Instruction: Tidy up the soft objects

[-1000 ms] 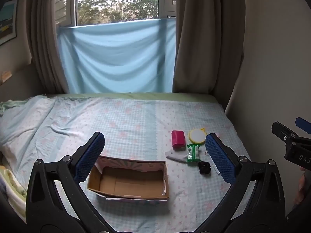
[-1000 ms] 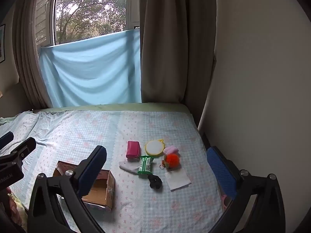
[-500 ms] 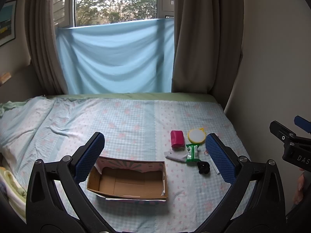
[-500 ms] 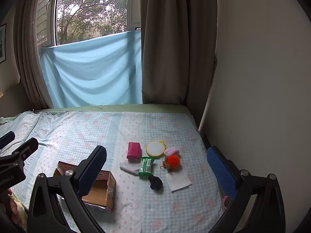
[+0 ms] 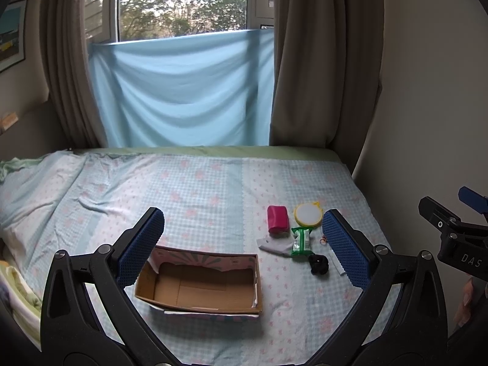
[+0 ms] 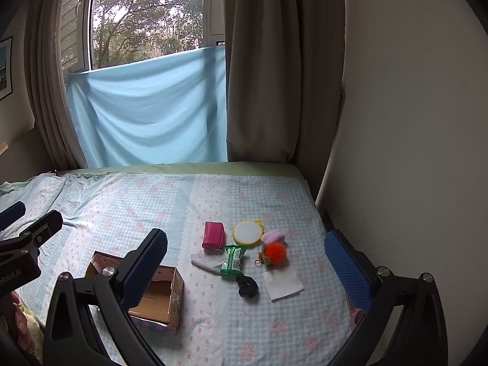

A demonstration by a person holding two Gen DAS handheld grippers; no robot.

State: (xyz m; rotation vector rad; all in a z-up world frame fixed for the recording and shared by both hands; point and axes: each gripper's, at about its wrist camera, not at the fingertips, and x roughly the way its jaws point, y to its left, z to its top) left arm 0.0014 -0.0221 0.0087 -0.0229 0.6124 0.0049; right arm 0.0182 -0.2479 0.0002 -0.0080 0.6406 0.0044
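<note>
A: Where are the soft things?
B: Near the open box [image 5: 198, 286] on the bed [image 6: 152, 201]: a fluffy orange ball [image 6: 275, 253], a pink pouch [image 6: 213, 235].
A: The tongs?
B: Left gripper [image 5: 244, 244] and right gripper [image 6: 245, 259] gape wide, holding nothing. The box is half hidden.

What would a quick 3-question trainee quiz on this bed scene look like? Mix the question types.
1. True or false: the cardboard box already holds an item.
2. Which lies nearest the black scrunchie? A) pink pouch B) green wipes pack C) round yellow-rimmed pad
3. Fill in: the left gripper and right gripper are both ____.

Key: 1 false, it is empty; 2 B; 3 open, holding nothing.
</note>
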